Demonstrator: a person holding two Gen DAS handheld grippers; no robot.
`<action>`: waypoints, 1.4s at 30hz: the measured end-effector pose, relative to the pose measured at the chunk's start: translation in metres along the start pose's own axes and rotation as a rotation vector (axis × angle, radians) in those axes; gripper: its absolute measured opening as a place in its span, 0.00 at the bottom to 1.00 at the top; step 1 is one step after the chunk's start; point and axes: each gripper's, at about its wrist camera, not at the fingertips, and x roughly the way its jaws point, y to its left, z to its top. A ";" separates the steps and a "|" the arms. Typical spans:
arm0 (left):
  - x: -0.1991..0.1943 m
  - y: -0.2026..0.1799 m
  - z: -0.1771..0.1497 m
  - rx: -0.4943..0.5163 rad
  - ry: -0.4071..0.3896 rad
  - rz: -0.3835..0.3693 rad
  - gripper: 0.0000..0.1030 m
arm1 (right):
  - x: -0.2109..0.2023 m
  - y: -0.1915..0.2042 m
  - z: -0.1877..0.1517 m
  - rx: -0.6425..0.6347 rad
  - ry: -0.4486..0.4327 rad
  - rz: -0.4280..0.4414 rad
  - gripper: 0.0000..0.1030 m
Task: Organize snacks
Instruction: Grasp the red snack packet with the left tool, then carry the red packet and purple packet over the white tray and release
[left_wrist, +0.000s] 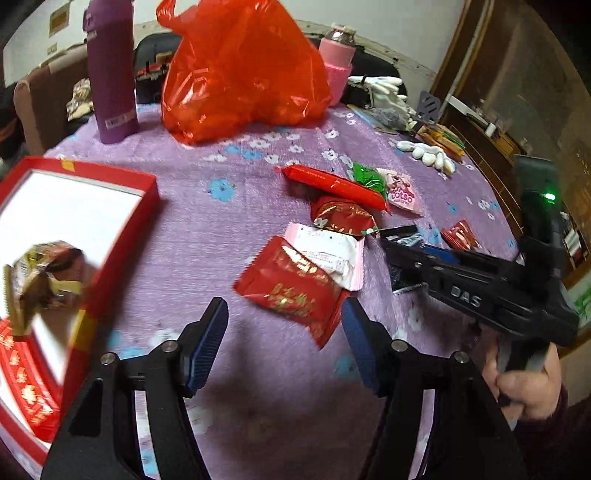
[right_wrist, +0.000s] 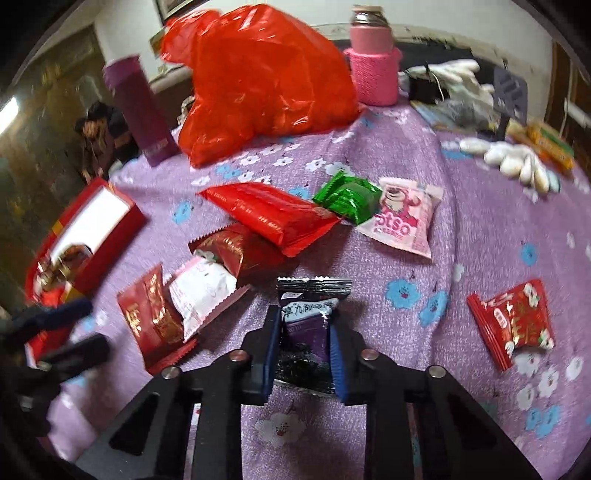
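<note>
The right tool (right_wrist: 301, 350) is clamped on a dark packet (right_wrist: 308, 325) lying on the desk (right_wrist: 461, 229). The left tool (left_wrist: 284, 332) gapes half open, empty, a red packet (left_wrist: 291, 291) at twelve o'clock, the red box (left_wrist: 122, 258) at nine.

My left tongs (right_wrist: 55, 332) blurred at nine o'clock in the right view, red box (left_wrist: 122, 236) cut off at the left edge, wrapper inside it (left_wrist: 40, 277) smeared, black packet (right_wrist: 306, 325) partly hidden between my right tongs' pads
</note>
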 end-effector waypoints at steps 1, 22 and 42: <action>0.004 -0.003 0.001 -0.007 0.003 -0.002 0.61 | -0.001 -0.001 0.000 0.008 -0.003 0.001 0.24; 0.023 -0.019 -0.005 0.104 -0.022 -0.009 0.33 | -0.003 -0.016 -0.003 0.119 0.038 0.116 0.24; -0.044 0.023 -0.025 0.106 -0.165 0.092 0.33 | -0.027 -0.013 0.003 0.141 -0.084 0.253 0.23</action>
